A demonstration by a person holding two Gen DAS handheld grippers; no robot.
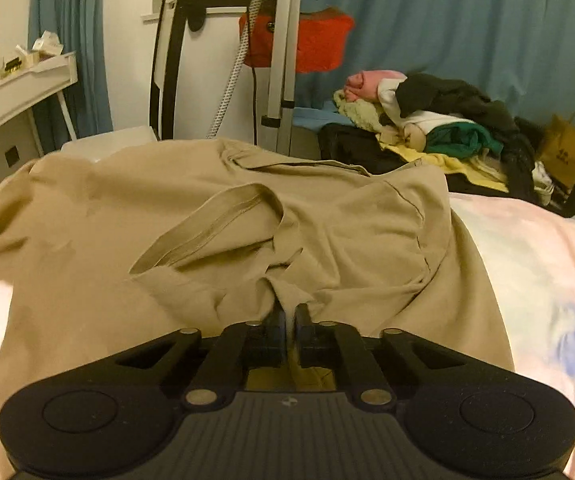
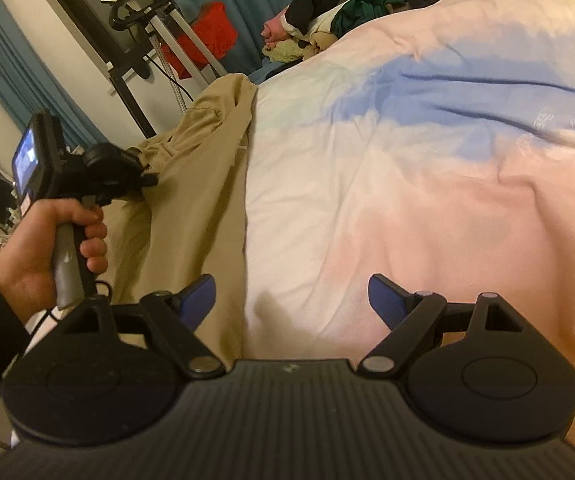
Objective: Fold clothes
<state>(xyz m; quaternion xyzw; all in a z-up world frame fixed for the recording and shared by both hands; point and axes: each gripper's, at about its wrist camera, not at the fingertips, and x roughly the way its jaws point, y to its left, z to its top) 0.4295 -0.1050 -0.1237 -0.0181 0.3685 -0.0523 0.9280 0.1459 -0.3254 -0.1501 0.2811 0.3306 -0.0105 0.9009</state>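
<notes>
Left wrist view: your left gripper (image 1: 290, 312) pinches the tan shirt (image 1: 327, 220); your right gripper (image 2: 291, 300) gapes over the duvet (image 2: 407, 180).

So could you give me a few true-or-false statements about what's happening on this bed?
1. The left gripper is pinching the tan garment. True.
2. The right gripper is clamped on the garment. False: its jaws stand open over the pale duvet, holding nothing.
3. A pile of unfolded clothes lies at the far side. True.
4. The curtains are red. False: they are blue.
</notes>
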